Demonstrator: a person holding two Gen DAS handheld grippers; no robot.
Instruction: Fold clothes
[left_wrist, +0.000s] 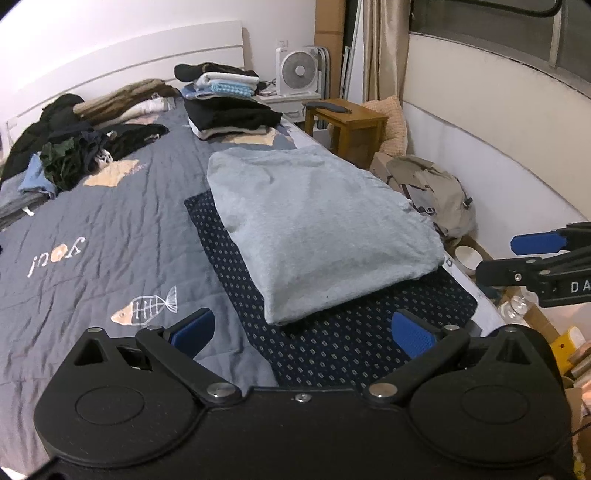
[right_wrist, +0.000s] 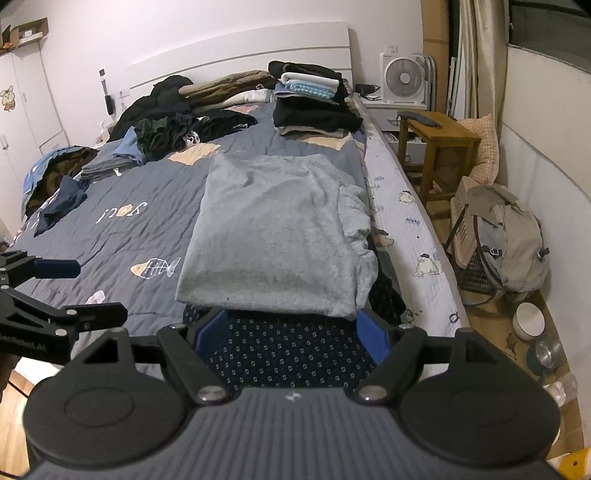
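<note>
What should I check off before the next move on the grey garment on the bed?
1. Left gripper open, nothing between its pads: ok.
2. Right gripper open and empty: ok.
3. Grey garment folded flat: ok.
4. It lies on the dotted dark cloth: ok.
5. Room left on the folded stack by the headboard: cannot tell.
6. Unfolded pile still waiting: not ok.
</note>
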